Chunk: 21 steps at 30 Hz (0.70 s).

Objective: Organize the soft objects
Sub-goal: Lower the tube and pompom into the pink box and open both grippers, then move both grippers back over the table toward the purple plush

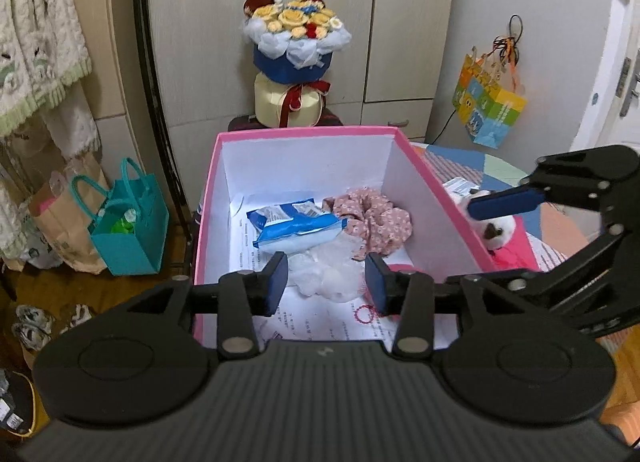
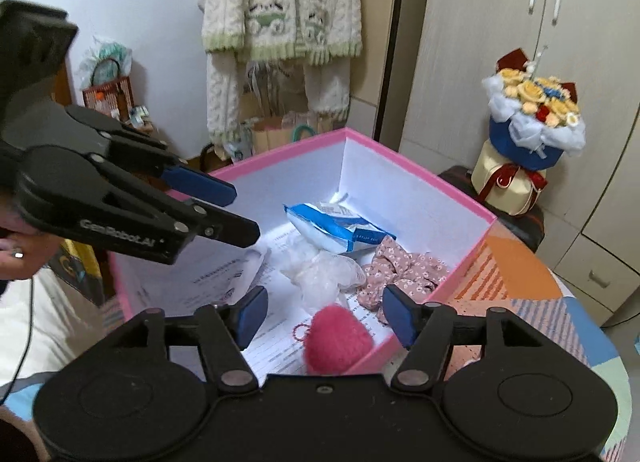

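Two hand-held grippers, left (image 1: 326,282) and right (image 2: 326,316), both released, above pink box (image 1: 432,190) beside bouquet (image 1: 294,46).

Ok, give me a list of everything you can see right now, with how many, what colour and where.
box: one, pink outside, white inside, on the table
wipes pack: one, blue and white, in the box near the back
scrunchie: one, pink floral, in the box, right of the pack
plastic wrap: one, clear white, in the box, centre
fuzzy heart: one, pink, in the box at the near edge
plush toy: one, white and brown, outside the box's right wall
bouquet: one, yellow and blue, behind the box
tote bag: one, teal, on the floor at left
left hand-held gripper: black with blue pads, open over the box
right hand-held gripper: same colours, open above the heart
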Each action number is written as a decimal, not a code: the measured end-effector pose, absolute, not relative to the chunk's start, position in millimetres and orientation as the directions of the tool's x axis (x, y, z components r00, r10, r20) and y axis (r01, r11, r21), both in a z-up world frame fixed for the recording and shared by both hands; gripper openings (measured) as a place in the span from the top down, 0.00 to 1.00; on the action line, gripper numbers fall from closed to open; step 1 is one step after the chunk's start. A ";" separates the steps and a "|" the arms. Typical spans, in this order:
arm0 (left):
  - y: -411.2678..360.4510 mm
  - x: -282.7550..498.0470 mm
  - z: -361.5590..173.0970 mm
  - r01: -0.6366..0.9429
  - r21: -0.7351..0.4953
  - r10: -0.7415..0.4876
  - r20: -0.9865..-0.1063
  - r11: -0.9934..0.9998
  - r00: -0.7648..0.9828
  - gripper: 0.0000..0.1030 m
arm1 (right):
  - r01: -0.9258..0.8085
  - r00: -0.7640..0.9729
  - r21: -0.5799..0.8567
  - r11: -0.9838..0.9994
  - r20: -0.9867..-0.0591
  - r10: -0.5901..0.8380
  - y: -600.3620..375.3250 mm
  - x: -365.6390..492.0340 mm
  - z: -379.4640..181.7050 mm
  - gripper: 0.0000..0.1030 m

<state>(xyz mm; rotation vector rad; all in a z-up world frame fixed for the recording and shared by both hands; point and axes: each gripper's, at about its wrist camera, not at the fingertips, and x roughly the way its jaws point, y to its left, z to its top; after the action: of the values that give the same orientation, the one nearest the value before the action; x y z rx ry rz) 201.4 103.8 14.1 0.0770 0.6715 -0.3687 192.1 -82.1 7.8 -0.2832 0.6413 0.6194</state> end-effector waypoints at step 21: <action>83.0 101.6 64.6 0.490 -0.038 -0.418 -0.583 0.871 0.697 0.30 | -0.559 0.715 -0.116 0.821 -0.569 0.406 -140.8 74.4 45.9 0.20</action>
<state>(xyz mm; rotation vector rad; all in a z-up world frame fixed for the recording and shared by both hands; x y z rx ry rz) 101.6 83.0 64.6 0.1232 0.6187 -0.5073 74.4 -140.8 45.9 -0.2913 0.5566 0.5431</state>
